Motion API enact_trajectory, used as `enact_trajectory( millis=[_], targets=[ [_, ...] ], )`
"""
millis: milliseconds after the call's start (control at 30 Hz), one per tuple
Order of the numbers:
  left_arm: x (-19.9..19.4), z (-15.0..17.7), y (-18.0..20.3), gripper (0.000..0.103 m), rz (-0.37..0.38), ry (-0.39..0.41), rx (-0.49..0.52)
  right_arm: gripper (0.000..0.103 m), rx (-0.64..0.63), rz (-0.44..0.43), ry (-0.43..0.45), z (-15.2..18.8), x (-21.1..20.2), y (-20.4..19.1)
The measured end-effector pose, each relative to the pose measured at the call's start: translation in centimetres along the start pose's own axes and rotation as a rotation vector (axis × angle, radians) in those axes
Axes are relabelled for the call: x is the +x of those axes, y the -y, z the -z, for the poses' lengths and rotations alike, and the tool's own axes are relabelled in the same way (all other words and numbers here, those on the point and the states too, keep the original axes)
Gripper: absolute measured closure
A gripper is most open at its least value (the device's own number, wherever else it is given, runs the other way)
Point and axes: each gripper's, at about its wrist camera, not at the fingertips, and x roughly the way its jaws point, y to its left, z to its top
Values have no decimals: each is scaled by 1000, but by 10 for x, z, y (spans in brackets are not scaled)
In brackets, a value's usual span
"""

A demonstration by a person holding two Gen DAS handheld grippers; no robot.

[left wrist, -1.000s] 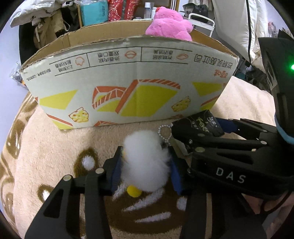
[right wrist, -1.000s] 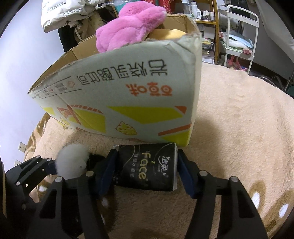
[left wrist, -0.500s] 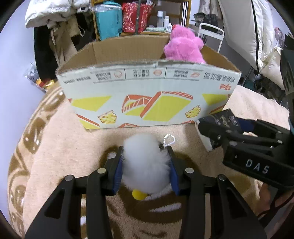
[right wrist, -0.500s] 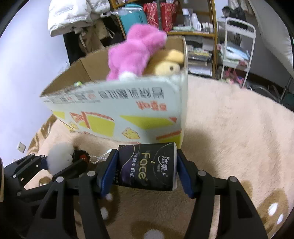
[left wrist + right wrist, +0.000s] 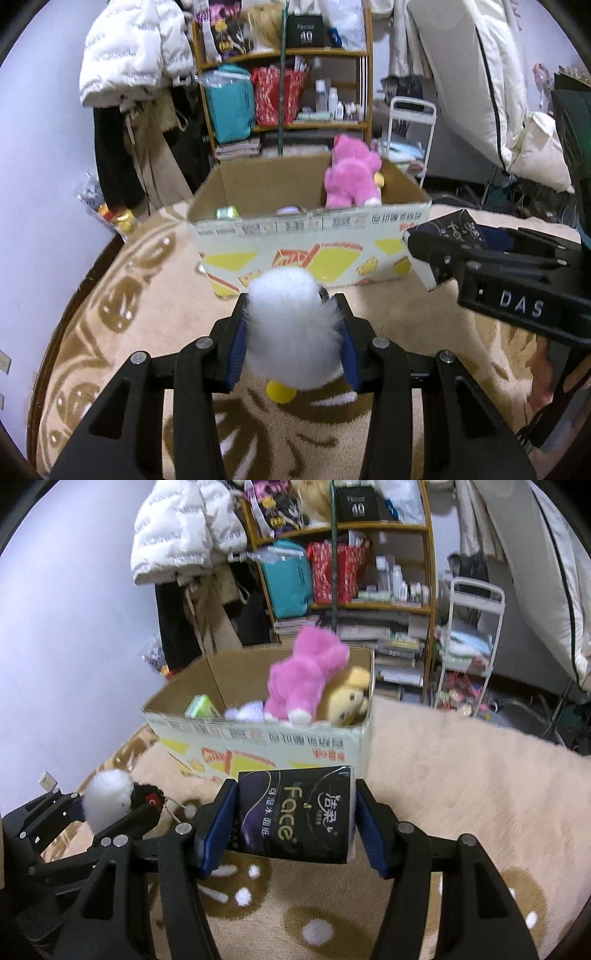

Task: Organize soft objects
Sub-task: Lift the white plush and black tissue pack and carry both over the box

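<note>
My left gripper (image 5: 291, 332) is shut on a white fluffy pompom toy (image 5: 291, 325) with a yellow bit below, held above the rug in front of the cardboard box (image 5: 306, 236). My right gripper (image 5: 295, 816) is shut on a black pack of tissues (image 5: 295, 812), held above the rug near the box's right front corner (image 5: 258, 738). The box holds a pink plush (image 5: 303, 672), a tan plush (image 5: 347, 698), a green pack (image 5: 201, 705) and a pale item. The right gripper with the pack shows in the left wrist view (image 5: 450, 254); the left gripper with the pompom shows in the right wrist view (image 5: 107, 801).
A beige rug (image 5: 461, 794) with brown patterns covers the floor. Behind the box stand a wooden shelf (image 5: 284, 92) full of bags and bottles, hanging coats (image 5: 136, 62), a white trolley (image 5: 469, 646) and white bedding at the right (image 5: 480, 74).
Both grippers have risen and pulled back from the box with their loads, so the box's inside now shows. Both grips are unchanged.
</note>
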Motion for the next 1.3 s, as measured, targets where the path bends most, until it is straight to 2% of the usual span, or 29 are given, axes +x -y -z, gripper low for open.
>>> enact_trajectory(
  millis=[300, 633, 1000, 1300],
  targets=[
    [-32, -19, -9, 62, -25, 138, -3, 38, -16, -7, 129, -26, -36, -4],
    [-48, -54, -22, 62, -48, 272, 0, 38, -31, -18, 213, -52, -40, -3],
    [-25, -93, -27, 62, -67, 330, 13, 38, -31, -35, 261, -71, -18, 4],
    [17, -96, -32, 61, -49, 293, -21, 38, -41, -63, 249, -69, 13, 9]
  ],
)
